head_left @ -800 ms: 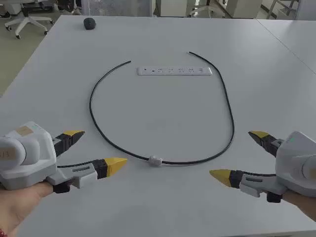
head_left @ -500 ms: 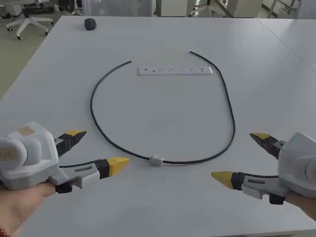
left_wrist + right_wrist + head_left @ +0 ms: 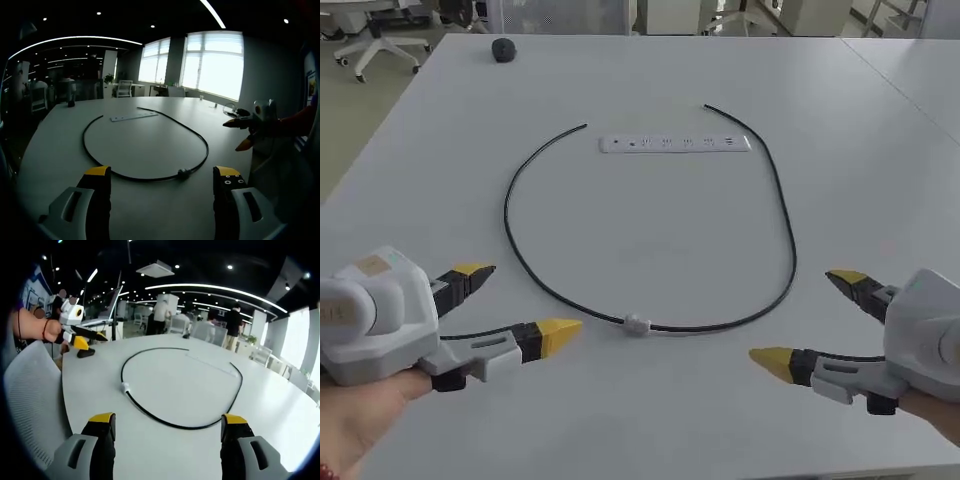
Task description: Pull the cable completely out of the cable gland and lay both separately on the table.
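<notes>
A white tabletop [image 3: 650,230] is stretching away in an open office. A thin black cable [image 3: 506,215] is lying on it in a large open loop. Its two ends are pointing toward each other at the far side, with a gap between them.

A small pale gland [image 3: 636,324] is sitting on the cable at the near bottom of the loop, and the cable is running through it and out on both sides.

In the head view the left tongs [image 3: 517,298] are hovering over the near left of the tabletop. Their yellow-tipped jaws are spread wide and are gripping nothing. The right tongs [image 3: 805,317] are hovering at the near right, also spread wide with nothing between the jaws. The gland is lying between the two tongs, apart from both, and neither is touching the cable.

In the left gripper view the gland [image 3: 183,174] is lying ahead between the jaws, nearer the right one. The right tongs [image 3: 242,135] are showing at the right side.

In the right gripper view the gland [image 3: 125,387] is lying ahead, nearer the left jaw. The left tongs [image 3: 82,340] are showing at the upper left.

A flat white power strip [image 3: 674,144] is lying across the gap at the far side of the loop, its right end just beside the cable. A small dark object [image 3: 502,48] is resting near the far left corner. Office chairs [image 3: 370,30] are standing beyond the far edge.
</notes>
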Demonstrator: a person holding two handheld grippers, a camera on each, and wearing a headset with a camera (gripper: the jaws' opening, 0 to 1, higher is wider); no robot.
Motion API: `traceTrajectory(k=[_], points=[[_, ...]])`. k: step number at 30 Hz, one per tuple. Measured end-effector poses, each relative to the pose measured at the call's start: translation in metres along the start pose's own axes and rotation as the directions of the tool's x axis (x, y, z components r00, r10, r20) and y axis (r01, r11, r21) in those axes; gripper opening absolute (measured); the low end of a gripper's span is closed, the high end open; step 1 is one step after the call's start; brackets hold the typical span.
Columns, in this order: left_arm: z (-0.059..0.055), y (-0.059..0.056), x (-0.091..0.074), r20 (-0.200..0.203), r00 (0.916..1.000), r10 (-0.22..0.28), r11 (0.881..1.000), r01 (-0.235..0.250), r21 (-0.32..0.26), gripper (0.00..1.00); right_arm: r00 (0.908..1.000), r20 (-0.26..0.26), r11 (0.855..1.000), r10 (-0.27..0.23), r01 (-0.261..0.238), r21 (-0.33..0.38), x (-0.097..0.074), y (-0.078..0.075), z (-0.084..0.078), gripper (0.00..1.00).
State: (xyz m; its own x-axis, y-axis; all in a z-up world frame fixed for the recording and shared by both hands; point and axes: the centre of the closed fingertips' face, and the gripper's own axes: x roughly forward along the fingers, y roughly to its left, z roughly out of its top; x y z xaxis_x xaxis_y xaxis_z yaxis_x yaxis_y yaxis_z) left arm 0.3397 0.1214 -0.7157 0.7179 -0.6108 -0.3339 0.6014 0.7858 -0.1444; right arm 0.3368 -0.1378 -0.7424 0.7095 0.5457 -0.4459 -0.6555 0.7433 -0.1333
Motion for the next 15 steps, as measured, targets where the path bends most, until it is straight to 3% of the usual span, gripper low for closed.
traceTrajectory(k=[15], points=[[-0.0008,-0.0024,-0.0008,-0.003,1.0,-0.004,1.0,0.004,0.001,0.85,1.0,-0.005,1.0,0.003,-0.003,-0.003,-0.0009,0.0003,-0.0015,0.87]])
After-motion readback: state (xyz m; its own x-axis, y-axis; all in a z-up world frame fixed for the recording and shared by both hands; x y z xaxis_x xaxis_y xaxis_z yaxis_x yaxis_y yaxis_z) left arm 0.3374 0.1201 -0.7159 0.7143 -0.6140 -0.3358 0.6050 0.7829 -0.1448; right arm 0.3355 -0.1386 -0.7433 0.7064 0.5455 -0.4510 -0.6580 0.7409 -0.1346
